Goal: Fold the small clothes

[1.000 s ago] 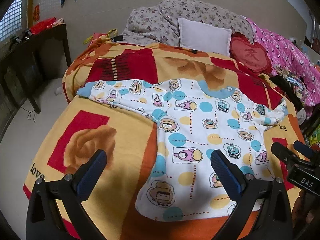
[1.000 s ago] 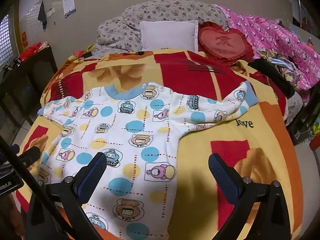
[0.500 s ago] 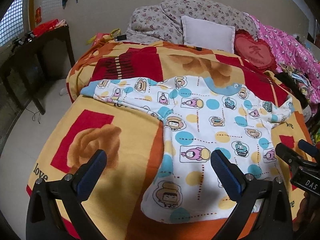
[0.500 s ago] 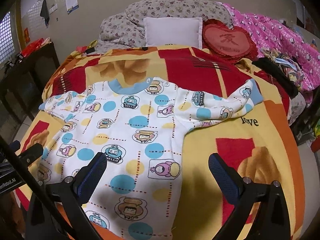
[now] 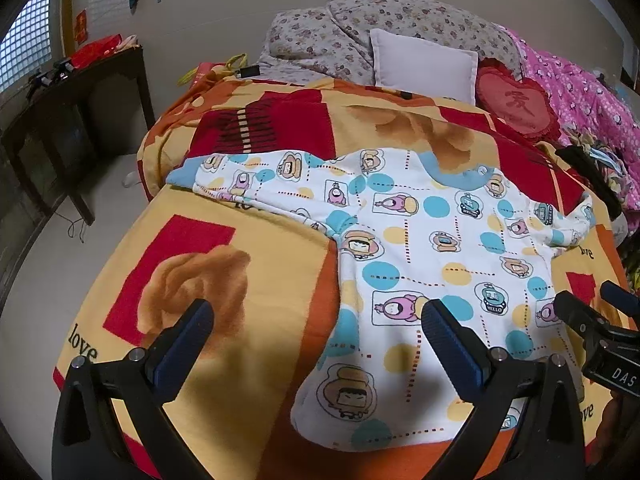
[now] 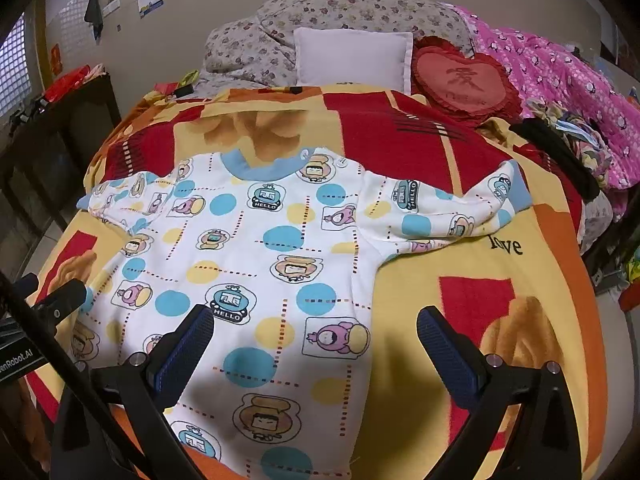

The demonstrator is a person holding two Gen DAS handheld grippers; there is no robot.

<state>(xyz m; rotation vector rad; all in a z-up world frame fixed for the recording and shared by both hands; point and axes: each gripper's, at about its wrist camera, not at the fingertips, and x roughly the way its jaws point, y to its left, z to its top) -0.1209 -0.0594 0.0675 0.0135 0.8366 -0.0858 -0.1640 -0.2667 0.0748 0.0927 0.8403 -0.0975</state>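
A small white long-sleeved shirt (image 5: 424, 256) (image 6: 256, 264) with cartoon prints, blue and yellow dots and a blue collar lies flat and spread on the orange, red and yellow blanket (image 5: 248, 264) (image 6: 472, 272), both sleeves stretched out. My left gripper (image 5: 316, 328) hovers open above the shirt's left hem side and the blanket, holding nothing. My right gripper (image 6: 316, 332) hovers open over the shirt's lower right part, also holding nothing. Each gripper's tip shows at the edge of the other's view: the right gripper (image 5: 592, 320), the left gripper (image 6: 56, 300).
At the bed's head lie a floral quilt (image 6: 344, 12), a white pillow (image 6: 352, 60), a red heart cushion (image 6: 464, 80) and a pink quilt (image 6: 560, 72). Dark clothes (image 6: 560, 152) sit at the right edge. A dark wooden table (image 5: 72, 112) stands left of the bed.
Both grippers have drifted slightly forward toward the shirt, so it looks a little larger and lower in each view. Both stay open and the shirt has not moved.
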